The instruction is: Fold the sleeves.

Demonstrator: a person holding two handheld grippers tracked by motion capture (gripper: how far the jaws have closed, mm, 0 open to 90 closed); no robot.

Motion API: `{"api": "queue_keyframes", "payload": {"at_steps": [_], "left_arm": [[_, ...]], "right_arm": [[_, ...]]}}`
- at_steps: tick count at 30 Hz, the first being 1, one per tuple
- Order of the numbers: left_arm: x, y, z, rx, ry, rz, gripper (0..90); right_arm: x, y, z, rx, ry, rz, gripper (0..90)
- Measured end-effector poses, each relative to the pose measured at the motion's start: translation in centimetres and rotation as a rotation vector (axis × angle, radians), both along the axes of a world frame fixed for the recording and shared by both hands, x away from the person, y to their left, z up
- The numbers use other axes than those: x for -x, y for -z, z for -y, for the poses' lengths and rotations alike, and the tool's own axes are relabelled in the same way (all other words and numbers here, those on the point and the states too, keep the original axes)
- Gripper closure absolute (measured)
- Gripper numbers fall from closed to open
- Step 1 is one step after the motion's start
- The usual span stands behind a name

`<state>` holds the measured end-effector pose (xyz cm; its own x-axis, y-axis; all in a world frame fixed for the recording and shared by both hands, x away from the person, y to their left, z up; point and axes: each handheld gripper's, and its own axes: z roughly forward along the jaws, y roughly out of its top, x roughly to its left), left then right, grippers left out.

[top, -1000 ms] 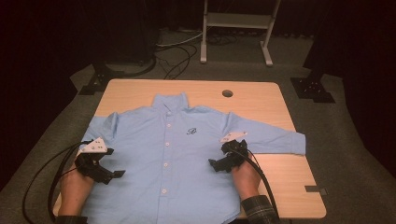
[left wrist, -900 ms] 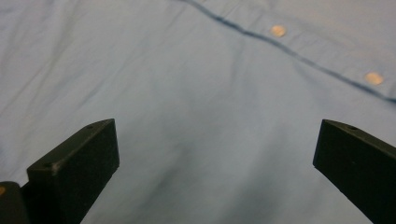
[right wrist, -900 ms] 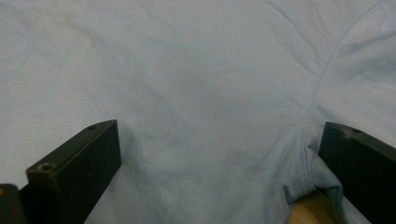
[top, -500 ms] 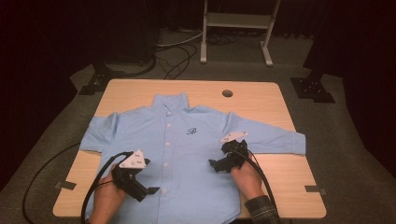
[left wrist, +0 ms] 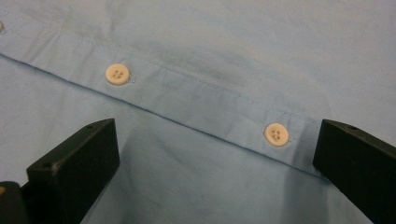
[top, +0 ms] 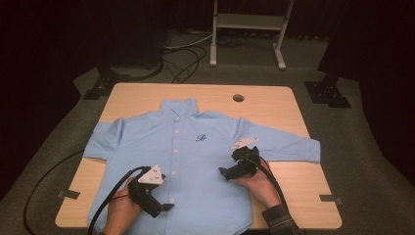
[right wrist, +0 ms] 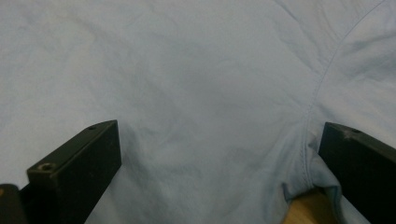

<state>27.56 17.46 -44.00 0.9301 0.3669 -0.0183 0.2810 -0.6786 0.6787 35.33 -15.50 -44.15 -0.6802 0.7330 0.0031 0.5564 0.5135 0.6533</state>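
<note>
Both claws wide: left gripper [top: 166, 206] over the shirt [top: 205, 161] placket [left wrist: 196, 100], right gripper [top: 224, 172] at the armpit seam [right wrist: 314, 107]. Best pressed flat, smoothing outward.

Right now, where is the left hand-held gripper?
High view, lower left: the left hand-held gripper sits open on the shirt, beside the button placket near the hem.

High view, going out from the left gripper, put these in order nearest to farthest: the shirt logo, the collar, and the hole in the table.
From the left gripper:
1. Logo, mid-chest.
2. Collar, top of the shirt.
3. Hole, far edge of the table, to the right.
</note>
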Motion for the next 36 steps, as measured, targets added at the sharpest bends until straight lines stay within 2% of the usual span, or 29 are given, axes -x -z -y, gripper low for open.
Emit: {"api": "queue_keyframes", "payload": {"at_steps": [3, 5, 13, 15, 21, 32, 36], "left_arm": [[0.1, 0.1, -0.1, 0.011, -0.001, 0.008, 0.0], [0.1, 0.2, -0.2, 0.016, 0.002, 0.013, 0.0], [0.3, 0.4, -0.4, 0.034, -0.002, 0.032, 0.0], [0.3, 0.4, -0.4, 0.036, -0.002, 0.034, 0.0], [0.3, 0.4, -0.4, 0.035, -0.001, 0.034, 0.0], [0.3, 0.4, -0.4, 0.036, -0.002, 0.034, 0.0], [0.4, 0.5, -0.4, 0.036, -0.003, 0.035, 0.0]], "right_arm": [[-0.1, -0.2, 0.2, 0.021, -0.005, -0.018, 0.0], [-0.1, -0.4, 0.5, 0.028, -0.001, -0.01, 0.0], [0.0, -1.0, 2.3, -0.023, 0.027, -0.014, 0.0], [0.0, -1.1, 2.8, -0.027, 0.03, -0.022, 3.6], [0.1, -1.6, 4.2, -0.043, 0.056, -0.001, 1.0], [0.2, -2.1, 6.6, -0.08, 0.075, -0.004, 0.0], [0.3, -2.2, 7.4, -0.08, 0.099, -0.001, 0.0]]}}
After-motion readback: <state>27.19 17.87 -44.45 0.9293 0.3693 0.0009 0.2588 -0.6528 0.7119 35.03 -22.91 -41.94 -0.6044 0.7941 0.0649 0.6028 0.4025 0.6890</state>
